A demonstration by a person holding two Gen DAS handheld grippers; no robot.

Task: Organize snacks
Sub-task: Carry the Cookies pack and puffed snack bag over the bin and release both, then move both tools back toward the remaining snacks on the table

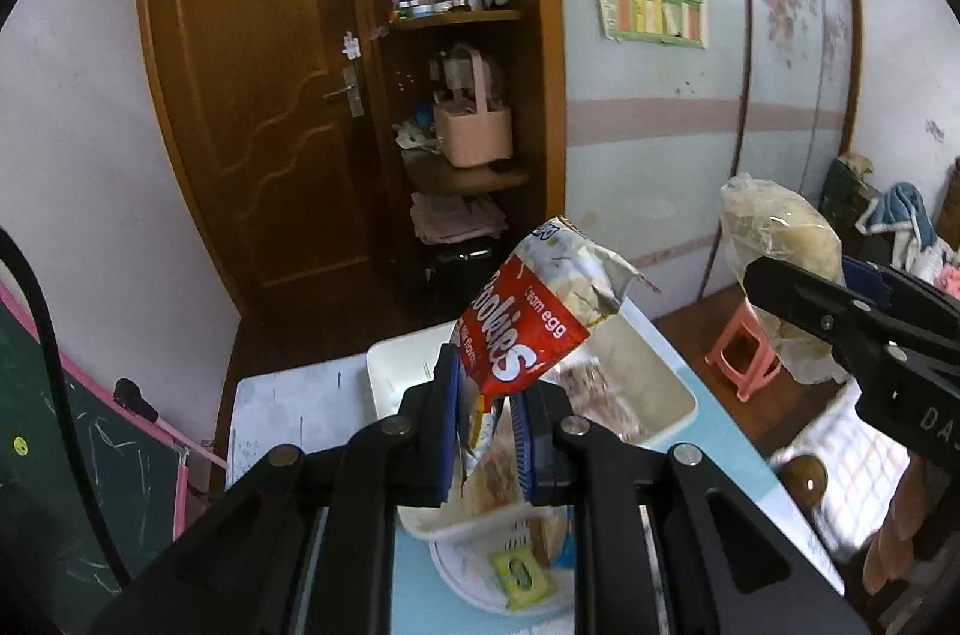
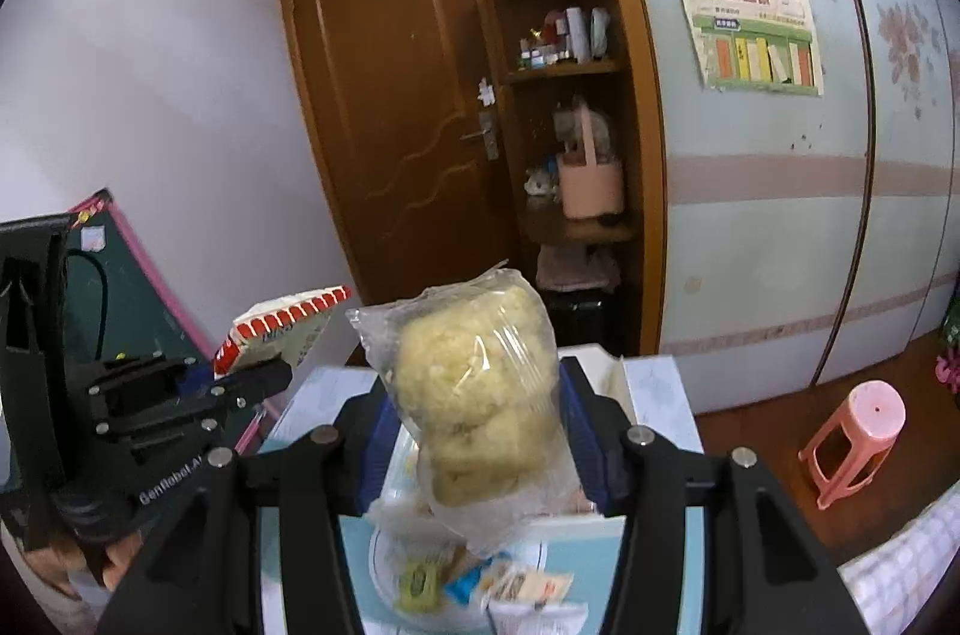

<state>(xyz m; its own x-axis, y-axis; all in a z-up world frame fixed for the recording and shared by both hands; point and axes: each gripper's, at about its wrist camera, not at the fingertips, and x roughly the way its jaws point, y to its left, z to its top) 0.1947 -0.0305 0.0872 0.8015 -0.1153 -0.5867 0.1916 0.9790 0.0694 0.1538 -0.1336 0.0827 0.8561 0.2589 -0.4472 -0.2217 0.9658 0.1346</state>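
Both packs are up in the air over the table right now, one in each hand. The left hand-held gripper is pinched narrow on the lower end of the cookie pack, a crinkly red-and-white film bag lettered "Cream egg", its torn top flaring open above the fingers. It looks light and floppy, and I'd judge the film slippery and the cookies inside easy to crack, so a hold low on the flat sealed end, as here, seems the safe spot rather than across the middle. Over on the right, the right hand-held gripper is clamped around the clear bag, a see-through wrap stuffed with pale yellow, lumpy, puffed-looking pieces. That one bulges between the blue pads, so it reads as soft and squashy, probably light for its bulk; too hard a squeeze could crush the contents or pop the wrap. Below both, a white bin sits on the table, and nearer the camera a white plate carries small sachets, including a green one.
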